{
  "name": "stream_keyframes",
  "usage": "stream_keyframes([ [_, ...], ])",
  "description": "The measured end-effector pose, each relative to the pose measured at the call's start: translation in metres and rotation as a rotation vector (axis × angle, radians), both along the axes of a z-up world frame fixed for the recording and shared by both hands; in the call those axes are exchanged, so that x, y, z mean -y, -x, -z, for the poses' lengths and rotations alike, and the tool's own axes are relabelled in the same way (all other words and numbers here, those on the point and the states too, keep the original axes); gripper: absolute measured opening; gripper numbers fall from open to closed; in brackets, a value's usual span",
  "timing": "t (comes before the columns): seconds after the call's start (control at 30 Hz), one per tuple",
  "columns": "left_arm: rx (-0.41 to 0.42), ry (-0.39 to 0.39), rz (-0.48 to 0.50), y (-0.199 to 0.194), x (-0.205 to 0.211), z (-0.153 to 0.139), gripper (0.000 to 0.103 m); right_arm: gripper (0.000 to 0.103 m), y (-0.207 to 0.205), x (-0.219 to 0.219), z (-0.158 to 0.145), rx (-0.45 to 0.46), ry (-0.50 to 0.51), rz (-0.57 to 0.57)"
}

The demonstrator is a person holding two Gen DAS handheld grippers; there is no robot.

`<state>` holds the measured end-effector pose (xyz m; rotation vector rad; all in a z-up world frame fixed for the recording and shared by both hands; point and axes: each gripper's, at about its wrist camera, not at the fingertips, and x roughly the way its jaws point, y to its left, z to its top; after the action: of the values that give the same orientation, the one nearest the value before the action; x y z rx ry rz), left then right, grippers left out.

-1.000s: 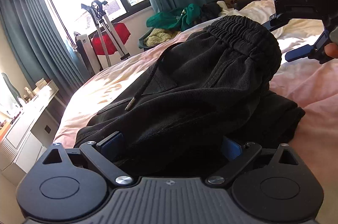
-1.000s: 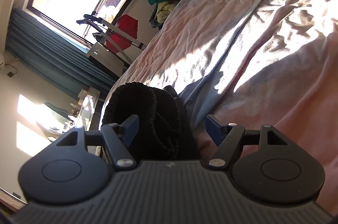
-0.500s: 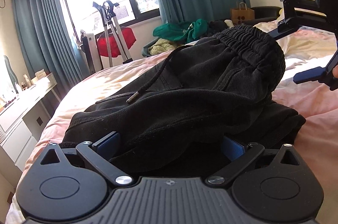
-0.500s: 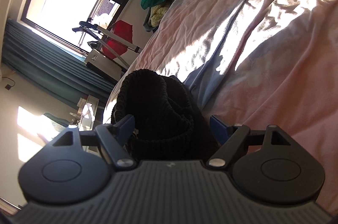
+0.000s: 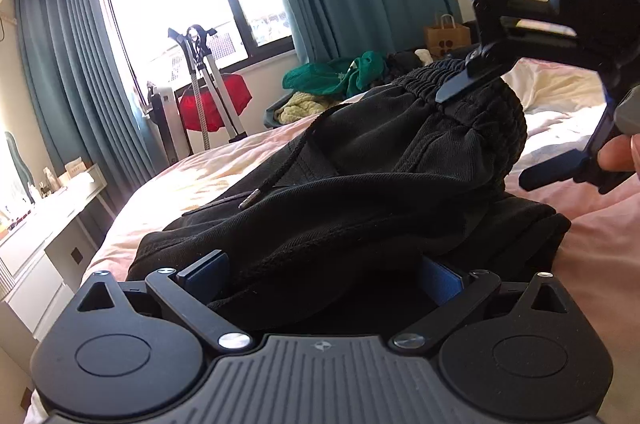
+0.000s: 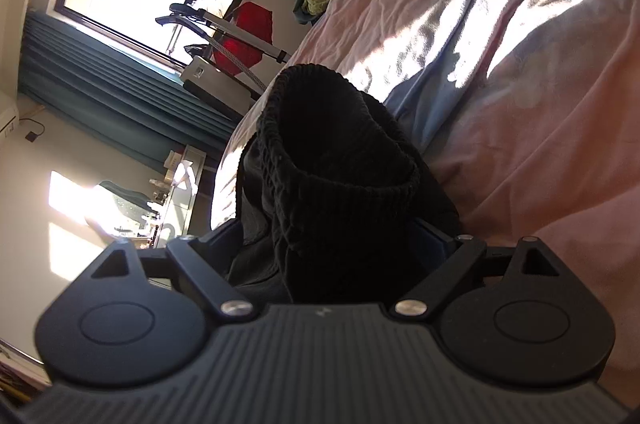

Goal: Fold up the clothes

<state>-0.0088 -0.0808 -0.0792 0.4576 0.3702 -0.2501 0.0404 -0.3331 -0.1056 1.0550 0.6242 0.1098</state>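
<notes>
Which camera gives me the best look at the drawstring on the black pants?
The left wrist view: the drawstring runs across the sunlit black pants down to its metal tip. In the right wrist view the pants are dark and shadowed, showing only the ribbed waistband; no drawstring is discernible.

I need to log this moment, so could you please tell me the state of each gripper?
Left gripper: jaws wide, black trousers bunched between them; grip cannot be told.
Right gripper: jaws opening, waistband between them, not pressed.
</notes>
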Motion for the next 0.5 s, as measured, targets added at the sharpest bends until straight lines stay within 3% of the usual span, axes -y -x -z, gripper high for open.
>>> stream_keyframes([
  [0.07,0.025,-0.044,0.011,0.003,0.001,0.002,0.101,0.092,-0.007,0.003,0.009,0.001,-0.040,-0.005],
  [0.17,0.078,-0.110,0.016,0.010,0.000,0.004,0.101,0.092,-0.017,0.005,0.003,0.042,-0.012,-0.030],
  [0.23,0.098,-0.141,-0.004,0.012,-0.004,0.004,0.101,0.075,-0.020,0.002,-0.003,0.051,0.057,-0.046],
  [0.3,0.090,-0.178,-0.068,0.006,-0.007,0.008,0.101,0.058,-0.019,0.000,-0.008,0.060,0.117,-0.050],
  [0.37,0.076,-0.203,-0.138,-0.002,-0.012,0.012,0.101,0.051,-0.017,0.001,-0.011,0.076,0.122,-0.053],
  [0.47,0.017,-0.172,-0.286,-0.021,-0.025,0.013,0.099,0.046,-0.013,0.004,-0.021,0.130,0.119,-0.058],
  [0.5,-0.010,-0.121,-0.330,-0.026,-0.033,0.010,0.096,0.046,-0.012,0.008,-0.023,0.163,0.080,-0.055],
])
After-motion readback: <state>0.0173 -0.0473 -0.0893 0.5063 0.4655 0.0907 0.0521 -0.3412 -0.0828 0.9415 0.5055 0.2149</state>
